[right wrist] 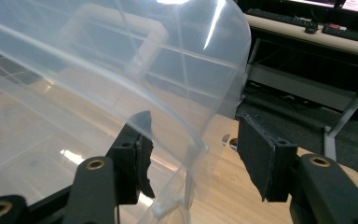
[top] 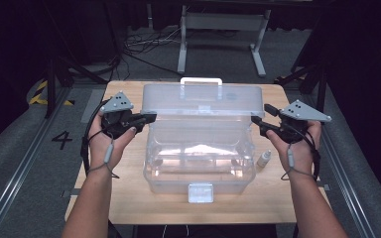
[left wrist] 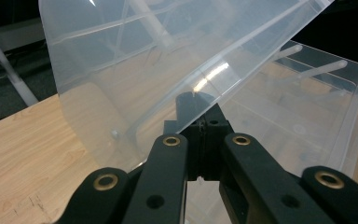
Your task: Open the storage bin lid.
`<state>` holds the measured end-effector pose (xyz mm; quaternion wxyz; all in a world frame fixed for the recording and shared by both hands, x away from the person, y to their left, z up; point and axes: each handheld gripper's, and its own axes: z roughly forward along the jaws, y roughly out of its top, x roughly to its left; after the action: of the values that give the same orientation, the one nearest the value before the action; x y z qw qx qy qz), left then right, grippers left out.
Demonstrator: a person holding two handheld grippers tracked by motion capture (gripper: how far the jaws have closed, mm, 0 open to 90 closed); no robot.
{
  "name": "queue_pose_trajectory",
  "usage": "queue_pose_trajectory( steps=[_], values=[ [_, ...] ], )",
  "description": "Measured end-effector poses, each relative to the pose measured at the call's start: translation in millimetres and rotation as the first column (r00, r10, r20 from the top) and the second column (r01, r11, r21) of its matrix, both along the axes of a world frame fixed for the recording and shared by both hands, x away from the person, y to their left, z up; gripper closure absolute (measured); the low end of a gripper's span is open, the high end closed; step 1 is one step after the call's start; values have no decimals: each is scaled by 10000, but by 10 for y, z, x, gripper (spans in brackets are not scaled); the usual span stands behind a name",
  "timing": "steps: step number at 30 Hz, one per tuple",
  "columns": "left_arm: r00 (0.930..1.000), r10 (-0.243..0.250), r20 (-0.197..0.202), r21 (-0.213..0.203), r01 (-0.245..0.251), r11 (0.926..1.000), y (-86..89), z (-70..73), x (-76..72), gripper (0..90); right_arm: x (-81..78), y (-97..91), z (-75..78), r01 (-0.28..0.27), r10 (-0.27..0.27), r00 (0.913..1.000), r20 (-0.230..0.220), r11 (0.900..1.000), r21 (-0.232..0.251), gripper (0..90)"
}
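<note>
The left hand-held gripper (top: pixel 149 118) pinched the left edge of the see-through lid (top: pixel 203 99), which stood up at the box's 12 o'clock side. The clear box (top: pixel 198 153) sat in the middle of the wooden worktop (top: pixel 129 198). At its 3 o'clock, the right hand-held gripper (top: pixel 256 121) had its jaws spread, the lid's edge loose between them. A small white bottle (top: pixel 264 158) stood close by.

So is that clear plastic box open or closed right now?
Open. The lid stands raised behind the clear storage box, its white handle uppermost, and you can look straight down into the box.
</note>
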<state>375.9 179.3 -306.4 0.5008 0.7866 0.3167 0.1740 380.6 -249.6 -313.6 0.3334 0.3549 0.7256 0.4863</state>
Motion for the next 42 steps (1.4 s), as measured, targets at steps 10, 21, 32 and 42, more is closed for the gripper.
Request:
queue_pose_trajectory(
  steps=[10,21,32,42],
  values=[
    [10000,-79,0,67,79,9999,1,1,-2,896,117,98,-30,246,-243,9991,351,9997,-65,524],
    [9999,-90,46,110,90,9999,-13,-2,-5,864,69,127,-14,753,-703,9914,1105,9963,-423,604],
    [10000,-78,23,157,77,9998,21,-7,-51,845,97,75,45,796,-763,9937,816,9961,-376,713],
    [9997,-30,-260,287,37,9996,130,-37,-149,834,172,108,104,905,-860,9932,791,9943,-556,707]
  ],
)
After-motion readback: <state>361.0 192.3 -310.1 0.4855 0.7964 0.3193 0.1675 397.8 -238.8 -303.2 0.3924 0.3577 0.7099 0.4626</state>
